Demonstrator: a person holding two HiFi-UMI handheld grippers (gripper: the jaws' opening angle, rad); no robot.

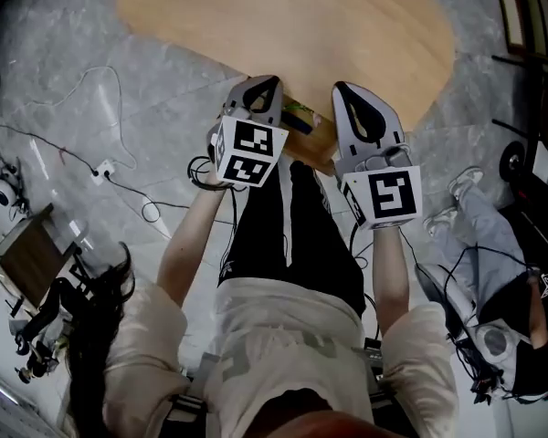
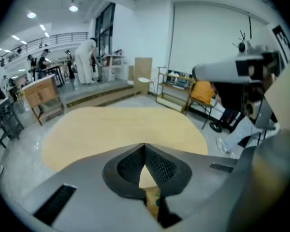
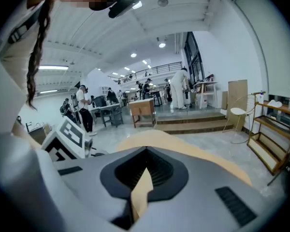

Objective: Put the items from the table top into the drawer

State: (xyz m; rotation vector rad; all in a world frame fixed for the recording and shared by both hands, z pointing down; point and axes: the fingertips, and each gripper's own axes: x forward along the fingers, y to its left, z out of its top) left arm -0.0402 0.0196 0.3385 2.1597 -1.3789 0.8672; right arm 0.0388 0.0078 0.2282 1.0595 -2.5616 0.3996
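Head view first: we're looking down at our own arms, with the wooden bench [image 1: 283,26] up at 12 o'clock and nothing lying on its top that we can see. The left gripper [image 1: 267,85] sits around 12 o'clock and the right gripper [image 1: 345,94] around 1 o'clock, both over the near edge. Between them there's a small greenish thing [image 1: 299,115] on a wooden bit that sticks out from that edge. We honestly can't tell if that bit is the drawer.

Left gripper view: the fingers [image 2: 159,166] are pressed together at the tips with nothing in them. The bench top is bare beyond them, and the greenish thing peeks through the gap at 6 o'clock.

Right gripper view: same deal, fingers [image 3: 159,170] pressed together and empty, with the left gripper's marker cube [image 3: 67,139] at 9 o'clock.
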